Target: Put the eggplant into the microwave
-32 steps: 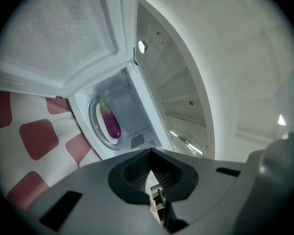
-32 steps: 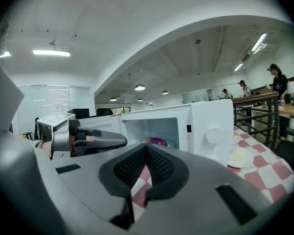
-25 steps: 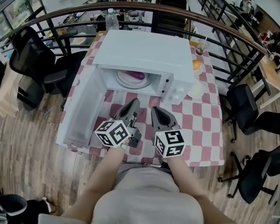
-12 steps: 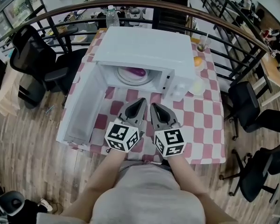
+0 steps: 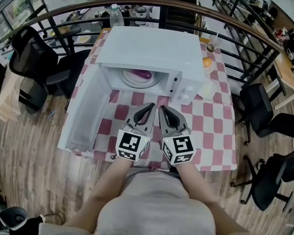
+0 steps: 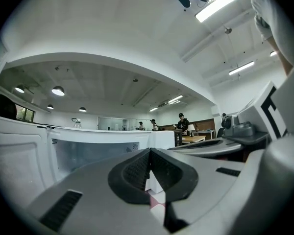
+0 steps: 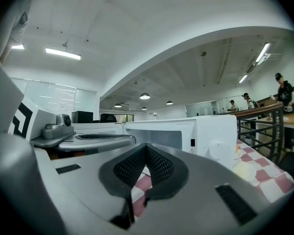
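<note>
Holding both tools low over the near edge of the tabletop (image 5: 210, 126), I have my left hand-held gripper (image 5: 148, 106) and right hand-held gripper (image 5: 162, 109) side by side, each with its jaws pressed together on nothing. The eggplant (image 5: 143, 74) already lies inside the open microwave (image 5: 147, 48), on its round plate (image 5: 130, 82), long axis running side to side across the cavity; which end carries the stem I cannot tell. I judge it light, smooth-skinned and somewhat slippery, firm yet bruisable, best taken across its thicker middle.
</note>
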Demonstrator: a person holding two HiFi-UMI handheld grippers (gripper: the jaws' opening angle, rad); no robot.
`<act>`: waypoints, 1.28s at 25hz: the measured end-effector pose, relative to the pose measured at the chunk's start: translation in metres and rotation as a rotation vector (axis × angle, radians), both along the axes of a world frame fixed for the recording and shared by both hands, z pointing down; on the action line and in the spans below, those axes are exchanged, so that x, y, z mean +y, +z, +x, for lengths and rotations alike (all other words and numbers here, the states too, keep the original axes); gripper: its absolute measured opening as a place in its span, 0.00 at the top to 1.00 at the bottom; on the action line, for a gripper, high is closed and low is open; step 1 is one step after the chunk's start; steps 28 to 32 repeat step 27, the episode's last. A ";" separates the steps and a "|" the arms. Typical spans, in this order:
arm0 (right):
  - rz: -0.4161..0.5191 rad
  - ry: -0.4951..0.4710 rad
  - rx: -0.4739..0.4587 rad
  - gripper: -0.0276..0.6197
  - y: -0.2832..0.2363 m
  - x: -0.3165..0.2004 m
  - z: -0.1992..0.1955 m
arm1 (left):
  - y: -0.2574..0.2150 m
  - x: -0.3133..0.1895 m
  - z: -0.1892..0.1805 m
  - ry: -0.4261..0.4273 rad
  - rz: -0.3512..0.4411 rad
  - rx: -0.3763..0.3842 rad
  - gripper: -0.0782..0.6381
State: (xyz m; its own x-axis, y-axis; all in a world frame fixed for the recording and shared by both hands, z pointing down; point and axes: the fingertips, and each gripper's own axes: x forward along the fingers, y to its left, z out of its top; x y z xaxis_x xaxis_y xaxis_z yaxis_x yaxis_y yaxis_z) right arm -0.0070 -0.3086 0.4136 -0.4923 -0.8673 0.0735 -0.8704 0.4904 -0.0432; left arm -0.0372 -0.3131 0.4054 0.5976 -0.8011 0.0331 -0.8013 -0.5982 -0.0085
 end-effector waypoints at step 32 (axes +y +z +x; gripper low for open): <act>0.023 -0.004 0.023 0.92 -0.005 0.003 0.000 | 0.005 0.003 0.004 0.001 0.001 -0.040 0.89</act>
